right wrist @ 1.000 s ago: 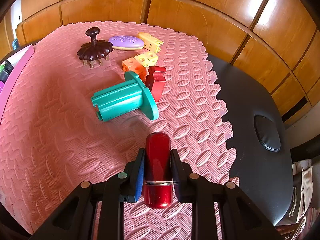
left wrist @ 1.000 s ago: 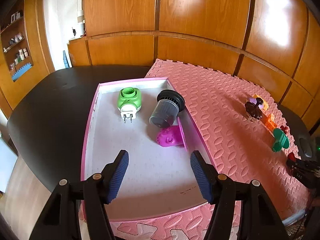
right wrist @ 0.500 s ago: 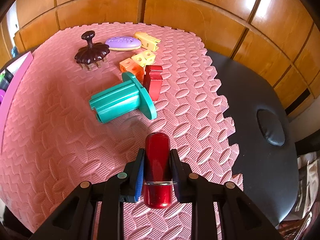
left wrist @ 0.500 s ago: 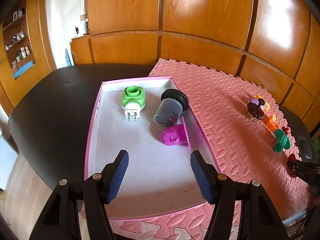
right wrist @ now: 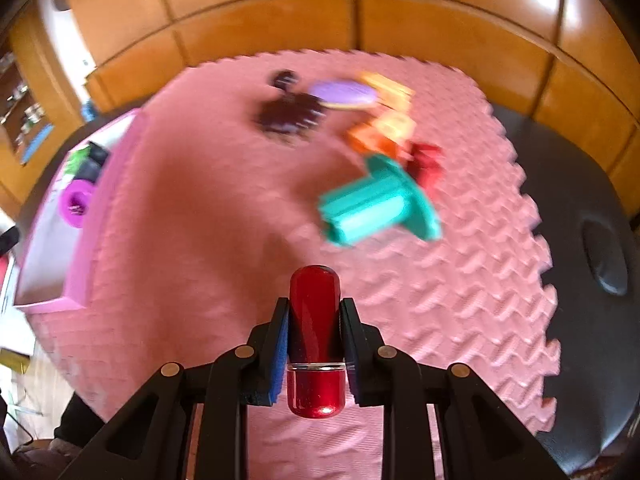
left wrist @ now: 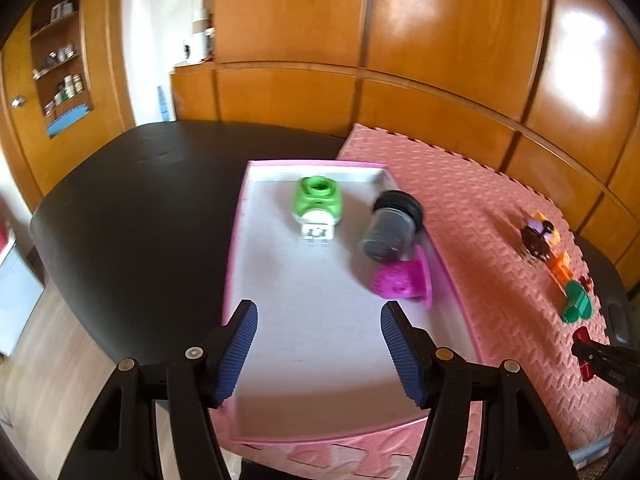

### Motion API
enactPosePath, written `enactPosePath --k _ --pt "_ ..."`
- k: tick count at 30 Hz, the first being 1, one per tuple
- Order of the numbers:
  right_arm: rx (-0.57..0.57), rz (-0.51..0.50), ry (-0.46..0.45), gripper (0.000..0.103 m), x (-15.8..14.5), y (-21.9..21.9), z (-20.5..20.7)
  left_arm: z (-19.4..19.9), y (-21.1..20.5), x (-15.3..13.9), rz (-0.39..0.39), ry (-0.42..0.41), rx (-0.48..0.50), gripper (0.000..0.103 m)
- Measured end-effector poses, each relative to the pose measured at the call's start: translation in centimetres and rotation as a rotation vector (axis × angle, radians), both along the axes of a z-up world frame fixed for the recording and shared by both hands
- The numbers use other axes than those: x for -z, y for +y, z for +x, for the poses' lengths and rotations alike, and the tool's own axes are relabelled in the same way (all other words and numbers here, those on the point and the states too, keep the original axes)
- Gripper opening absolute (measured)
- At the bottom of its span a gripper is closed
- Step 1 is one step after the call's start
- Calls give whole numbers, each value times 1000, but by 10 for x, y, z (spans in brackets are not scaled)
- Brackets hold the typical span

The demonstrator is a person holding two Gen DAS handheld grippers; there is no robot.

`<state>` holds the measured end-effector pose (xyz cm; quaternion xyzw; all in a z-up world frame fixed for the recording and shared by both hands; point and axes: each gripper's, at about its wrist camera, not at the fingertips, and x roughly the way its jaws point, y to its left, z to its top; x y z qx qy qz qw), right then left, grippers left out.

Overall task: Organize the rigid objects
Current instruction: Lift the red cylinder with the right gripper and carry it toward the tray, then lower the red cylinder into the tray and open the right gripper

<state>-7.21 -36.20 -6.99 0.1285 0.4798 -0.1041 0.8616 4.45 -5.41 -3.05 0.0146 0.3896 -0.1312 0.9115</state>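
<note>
My right gripper pinches a glossy red capsule-shaped cylinder at its middle, rounded tip pointing to 12 o'clock, carried clear above the pink foam puzzle mat. The pink-rimmed white tray lies at 9 o'clock, already holding a green plug-in device, a dark grey ribbed canister and a magenta flanged cup. To do the carry well I should, I judge, travel level, clear the tray's near wall, then lower onto bare floor toward 6 o'clock, away from the three items. My left gripper hangs spread and empty over that open stretch; it may need to give way. A teal flanged spool at 1 o'clock sits clear of my path.
</note>
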Motion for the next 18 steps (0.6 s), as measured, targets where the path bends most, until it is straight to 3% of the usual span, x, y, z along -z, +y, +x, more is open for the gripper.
enactPosePath --k 4,11,18 --pt "-88 29 -52 23 -17 30 21 3 19 -2 -9 -1 -51 65" --pt "-369 97 -143 23 -51 126 77 6 41 -2 -24 -4 -103 65" --pt "-544 106 -125 23 -46 215 137 8 57 2 -40 7 -131 65"
